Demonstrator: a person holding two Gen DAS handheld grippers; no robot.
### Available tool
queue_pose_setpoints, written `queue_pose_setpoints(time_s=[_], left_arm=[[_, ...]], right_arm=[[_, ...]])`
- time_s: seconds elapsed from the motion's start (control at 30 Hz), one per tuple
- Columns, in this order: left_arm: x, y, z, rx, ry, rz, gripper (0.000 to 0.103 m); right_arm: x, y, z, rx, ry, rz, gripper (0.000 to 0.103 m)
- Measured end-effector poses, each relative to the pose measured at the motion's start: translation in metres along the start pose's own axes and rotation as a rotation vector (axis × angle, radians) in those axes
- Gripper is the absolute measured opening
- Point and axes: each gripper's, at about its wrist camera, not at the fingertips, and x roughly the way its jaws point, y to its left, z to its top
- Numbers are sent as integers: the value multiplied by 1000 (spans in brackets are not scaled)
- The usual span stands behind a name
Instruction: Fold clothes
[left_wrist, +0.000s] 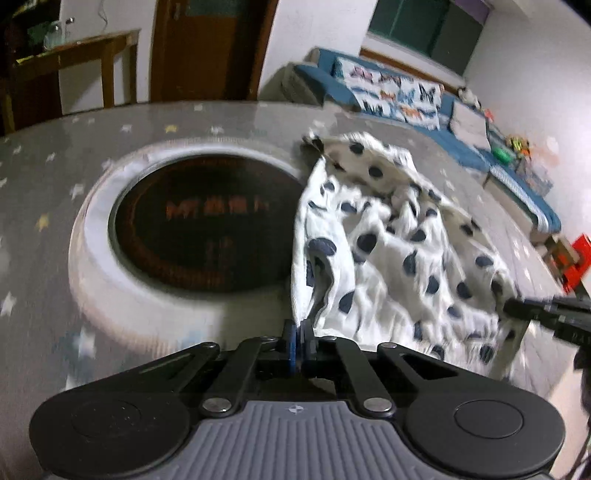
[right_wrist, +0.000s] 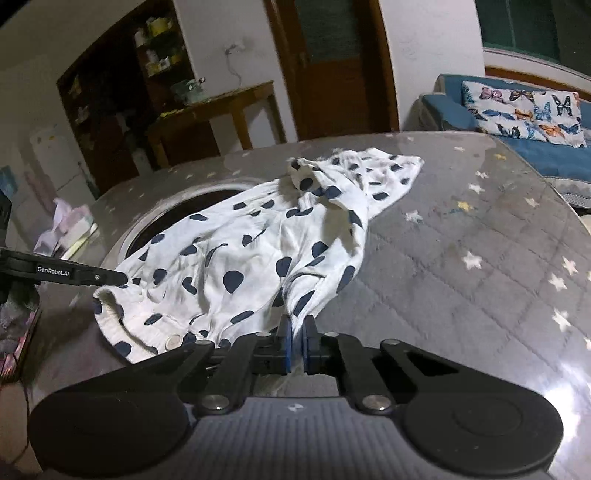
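Left wrist view: the left gripper (left_wrist: 300, 332) has its blue pads pressed together on the near edge of the polka-dot garment (left_wrist: 388, 240); cloth rises straight out from between the fingers.
Right wrist view: the right gripper (right_wrist: 297, 334) is likewise clamped on a gathered fold of the same garment (right_wrist: 240, 266), with cloth pinched between its blue pads.
Garment: white with dark navy spots, crumpled and bunched, lying on the table (right_wrist: 461, 240); a white button (right_wrist: 173, 339) shows near its lower hem.
Garment's place: it lies just beside the round dark recess (left_wrist: 199, 229) at the table's middle, and from the right wrist view it drapes partly over the recess's pale rim.
Opposite grippers: the right gripper's black fingers enter the left wrist view at the far right edge (left_wrist: 546, 314), touching the cloth's corner; the left gripper comes in from the left of the right wrist view (right_wrist: 74, 275), its tip at the garment's hem.
Table: covered with a grey quilted cloth with star prints under a glossy sheet.
Background: a blue sofa (right_wrist: 517, 147) with a butterfly cushion (right_wrist: 524, 110), a wooden side table (left_wrist: 81, 55) and a brown door (right_wrist: 332, 66).
Sharpness: the left wrist view is smeared with motion blur.
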Motion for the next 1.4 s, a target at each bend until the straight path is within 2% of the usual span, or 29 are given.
queue_pose_setpoints(time_s=[0.13,0.17,0.23,0.33,0.37,0.4,0.47,0.6,0.73,0.97,1.07,1.2,1.3,1.37,1.4], left_arm=[[-6,0,-24,24,51,-15,3],[-8,0,-26,28,52,-13,6],[-11,0,-24,34,37,-4,7],[-20,-1,-16,48,-8,3,9],[-24,-3,-12,54,-26,5,14],[-27,-5,-8,58,-44,3,20],[-29,-9,1,61,-80,-5,26],[-15,-23,18,61,-101,-23,28],[10,-37,33,64,-85,-57,28],[52,-36,45,22,-46,-67,31],[62,-34,44,14,-27,-71,31],[69,-32,41,8,-11,-82,36],[73,-31,41,7,0,-85,36],[74,-30,41,7,2,-87,37],[74,-30,41,7,2,-89,39]], right_arm=[[-12,5,-15,-49,84,11,7],[-13,5,-18,-57,101,6,12],[-16,5,-16,-75,111,-3,15],[-23,3,-2,-104,81,-26,18],[-24,3,5,-113,64,-36,22],[-25,3,11,-120,49,-43,23],[-21,4,31,-148,12,-48,24],[3,15,64,-209,-26,-48,29],[37,33,100,-291,-40,-40,37],[114,63,146,-411,1,-32,42],[155,76,154,-472,43,-41,42],[198,83,158,-501,90,-41,40],[223,86,160,-517,109,-57,34],[232,80,163,-510,117,-72,20],[233,75,165,-501,116,-79,17]])
